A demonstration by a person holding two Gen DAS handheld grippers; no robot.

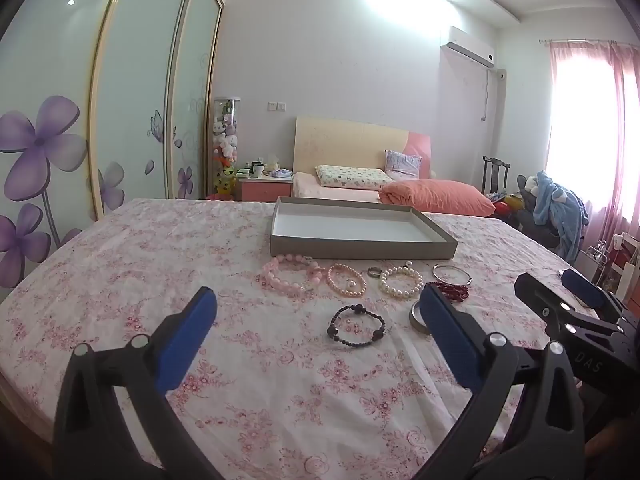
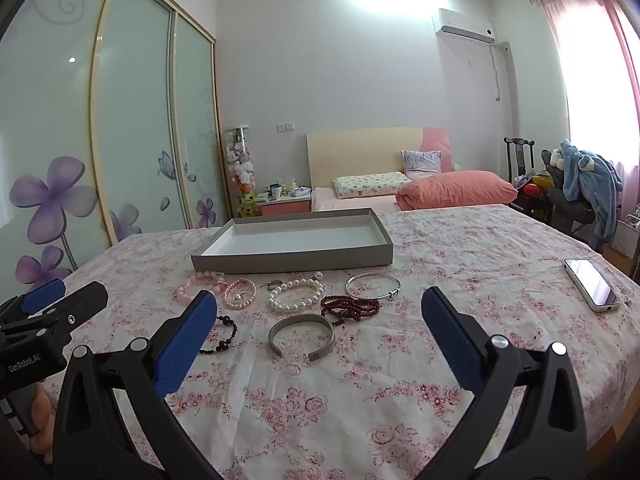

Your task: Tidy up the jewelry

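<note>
Desk [image 2: 440, 360] covered in thin cloth, matt, wrinkled, pink floral print. Tray [image 2: 296, 258] at 12 o'clock: grey cardboard, matt outside, smooth white inside. Wide cuff [image 2: 301, 338]: brushed metal, dull sheen. Thin bangle [image 2: 372, 285] at 1 o'clock of the cuff: polished metal, shiny. White pearl bracelet [image 2: 295, 295] and peach pearl bracelet [image 2: 240, 294]: glossy beads. Pink bead bracelet [image 1: 290, 276]: translucent, glassy. Dark red bead strands [image 2: 350, 306]: look like wood, low gloss. Black bracelet [image 1: 356, 326]: matt cord, dark beads. Phone [image 2: 592, 285] at 3 o'clock: glossy glass face. Left tongs [image 1: 316, 336] and right tongs [image 2: 316, 336]: black hard plastic, blue textured rubbery pads [image 2: 182, 344], metal rivets.
</note>
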